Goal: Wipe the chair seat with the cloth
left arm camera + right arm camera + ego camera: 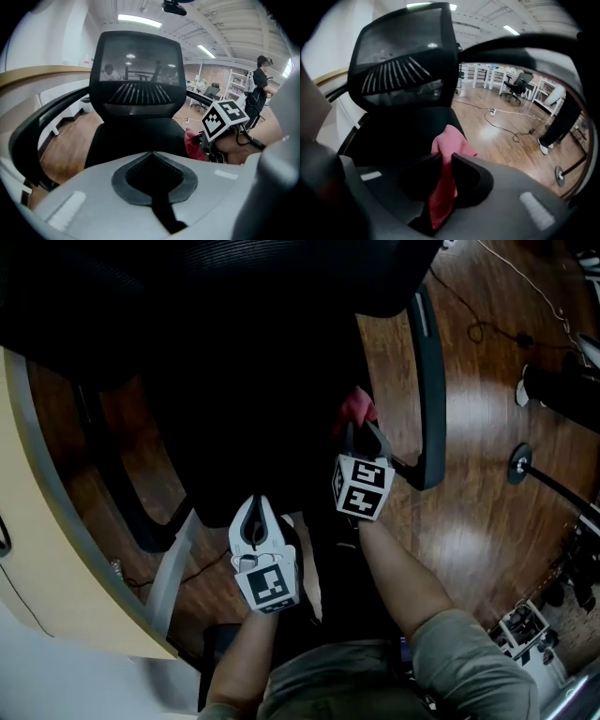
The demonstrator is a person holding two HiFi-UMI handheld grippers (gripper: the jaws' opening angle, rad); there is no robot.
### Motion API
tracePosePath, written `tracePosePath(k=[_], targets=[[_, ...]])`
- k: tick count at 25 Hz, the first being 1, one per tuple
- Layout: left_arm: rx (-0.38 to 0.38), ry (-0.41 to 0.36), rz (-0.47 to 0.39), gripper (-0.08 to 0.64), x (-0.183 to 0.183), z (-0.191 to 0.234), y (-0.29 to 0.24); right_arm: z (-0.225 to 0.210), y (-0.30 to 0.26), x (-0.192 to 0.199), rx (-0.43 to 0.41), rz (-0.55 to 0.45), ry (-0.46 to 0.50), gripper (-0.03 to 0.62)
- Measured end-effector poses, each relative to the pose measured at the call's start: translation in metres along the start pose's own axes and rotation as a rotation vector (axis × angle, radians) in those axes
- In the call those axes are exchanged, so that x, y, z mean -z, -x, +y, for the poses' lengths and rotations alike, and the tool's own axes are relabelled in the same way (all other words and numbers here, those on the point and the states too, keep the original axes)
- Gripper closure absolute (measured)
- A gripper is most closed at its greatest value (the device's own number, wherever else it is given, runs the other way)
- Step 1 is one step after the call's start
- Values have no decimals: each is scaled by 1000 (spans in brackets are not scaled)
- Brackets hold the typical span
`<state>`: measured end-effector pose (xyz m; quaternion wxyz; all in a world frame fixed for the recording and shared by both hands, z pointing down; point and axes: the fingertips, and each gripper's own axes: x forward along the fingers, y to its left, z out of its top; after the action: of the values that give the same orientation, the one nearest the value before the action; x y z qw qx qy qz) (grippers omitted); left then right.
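Cloth (448, 139), pink, is pinched between the jaws of the right gripper (445, 158) at the right edge of the black chair seat (248, 413), beside the armrest (433, 381). Left gripper (151, 153) hovers at the seat's front edge, jaws together with nothing between them.

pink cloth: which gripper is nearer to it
Right. The right gripper is clamped on the pink cloth; the left gripper sits apart, to its left, shut and empty.
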<state>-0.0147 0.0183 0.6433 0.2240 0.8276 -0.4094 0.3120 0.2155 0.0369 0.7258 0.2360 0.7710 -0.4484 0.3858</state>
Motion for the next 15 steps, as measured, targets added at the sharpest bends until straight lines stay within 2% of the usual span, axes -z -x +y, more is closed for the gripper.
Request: tracePosePath(k=[4,7,11,15], targets=[[-67,43,-13,555,7,47,30,98,24,-18,-197,-83,125,529],[-119,70,-41,555,17,82,55,177,49,-15,-357,-109,200,529],[-157,105,-45,555,38,118,87,263,78,15,-526,-70,286,532],[-180,123,-44,555,58,139,112,319,95,54,-631,4,354,534]])
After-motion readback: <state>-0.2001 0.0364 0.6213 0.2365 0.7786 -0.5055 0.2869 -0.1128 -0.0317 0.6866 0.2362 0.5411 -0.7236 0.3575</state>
